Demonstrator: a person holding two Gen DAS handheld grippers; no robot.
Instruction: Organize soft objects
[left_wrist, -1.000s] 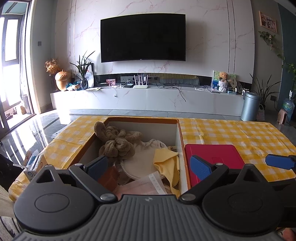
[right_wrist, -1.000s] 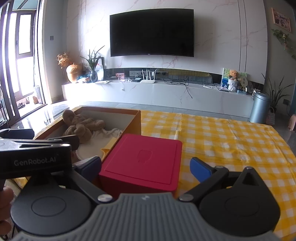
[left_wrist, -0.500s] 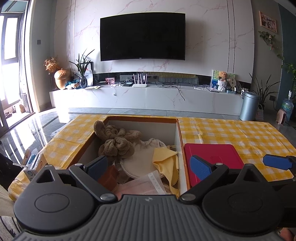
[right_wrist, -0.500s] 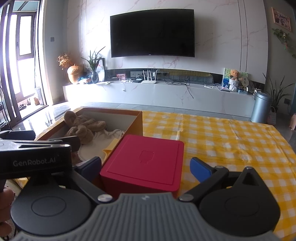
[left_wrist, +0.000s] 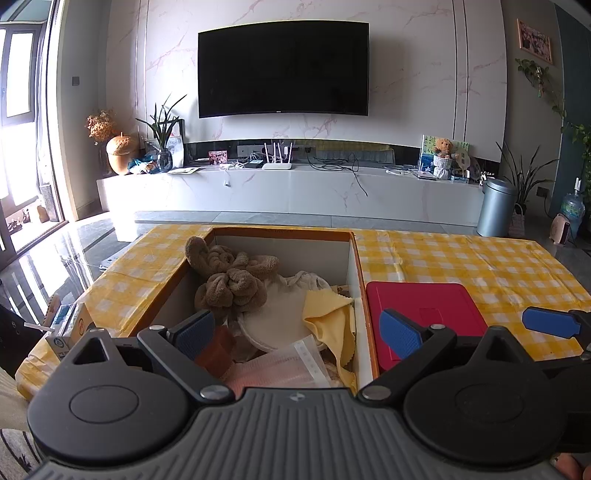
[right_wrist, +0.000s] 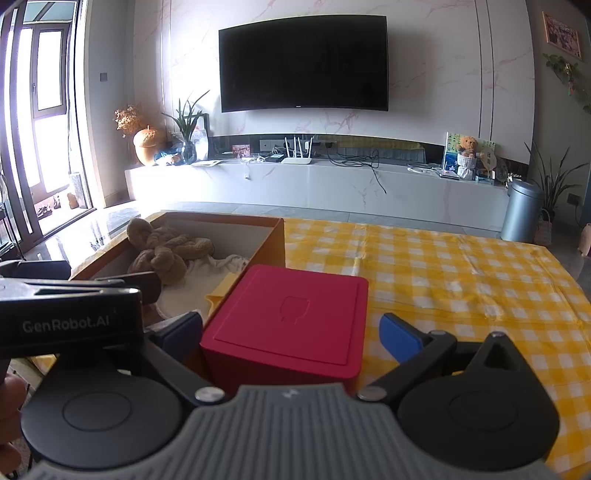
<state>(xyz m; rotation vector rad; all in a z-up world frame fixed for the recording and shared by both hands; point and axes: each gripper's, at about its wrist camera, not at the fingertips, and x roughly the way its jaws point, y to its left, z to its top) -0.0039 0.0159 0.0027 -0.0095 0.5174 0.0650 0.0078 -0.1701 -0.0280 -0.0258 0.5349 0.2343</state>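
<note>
An open orange cardboard box (left_wrist: 354, 258) sits on the yellow checked table. It holds a brown knotted plush (left_wrist: 231, 280), a white cloth (left_wrist: 273, 317), a yellow cloth (left_wrist: 330, 317) and a clear packet (left_wrist: 291, 369). My left gripper (left_wrist: 297, 334) is open and empty above the box's near end. My right gripper (right_wrist: 291, 334) is open, with its jaws either side of a closed red box (right_wrist: 295, 317) next to the orange box (right_wrist: 275, 240). The plush also shows in the right wrist view (right_wrist: 162, 251).
A small carton (left_wrist: 68, 328) stands at the table's left edge. The yellow checked cloth (right_wrist: 461, 266) stretches to the right of the red box. A white TV bench (left_wrist: 295, 192) and a grey bin (left_wrist: 495, 206) stand across the room.
Both grippers have shifted slightly; the view has drifted a little. Nothing was taken hold of or let go.
</note>
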